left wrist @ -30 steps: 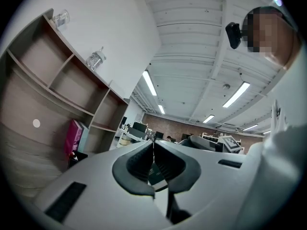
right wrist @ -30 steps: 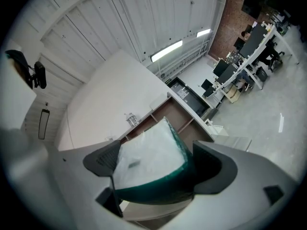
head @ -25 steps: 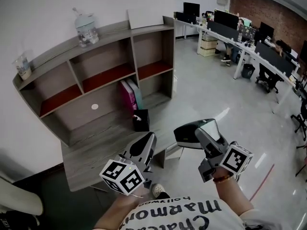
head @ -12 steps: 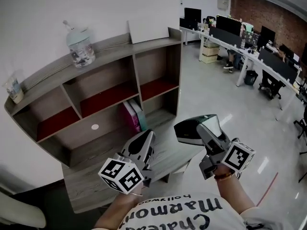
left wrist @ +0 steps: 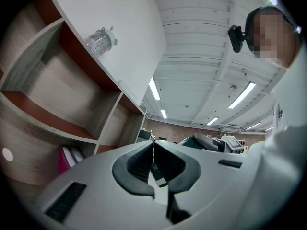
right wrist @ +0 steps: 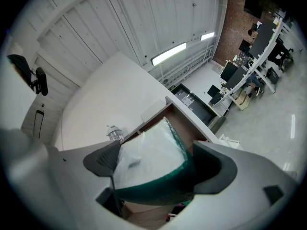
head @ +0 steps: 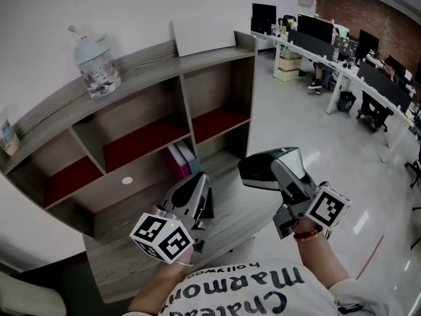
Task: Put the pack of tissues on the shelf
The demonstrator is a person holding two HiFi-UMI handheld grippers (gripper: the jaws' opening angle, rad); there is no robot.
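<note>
**Shelf** [head: 141, 61]: grey wood-grain unit against a white wall [head: 131, 2], standing on the back of the desk [head: 115, 265]. The upper compartments have red floors.
- On top: a clear water bottle [head: 95, 61] toward the left and a white board [head: 202, 37] leaning toward the right.
- Lower bay: pink and pale books [head: 181, 161] standing upright, with a small white disc [head: 127, 180] on the back panel to their left.

**Pack of tissues** [right wrist: 151, 164]: clear wrap with a dark green band. It is held in the air in front of the shelf, above the desk's right end and touching neither.

**Right gripper** [head: 283, 173]: its fingers [right wrist: 103, 164] are spread wide and clamped on the pack's two sides.

**Left gripper** [head: 197, 196]: it hovers over the desk, fingers [left wrist: 139, 166] closed together with nothing between them.

**Room**: an open office.
- Glossy grey floor [head: 316, 130] with a red line [head: 368, 252].
- Rows of workstations [head: 342, 58] with monitors and chairs to the right.
- Brick wall [head: 381, 18] beyond them.
- White panelled ceiling with strip lights [left wrist: 244, 95].
</note>
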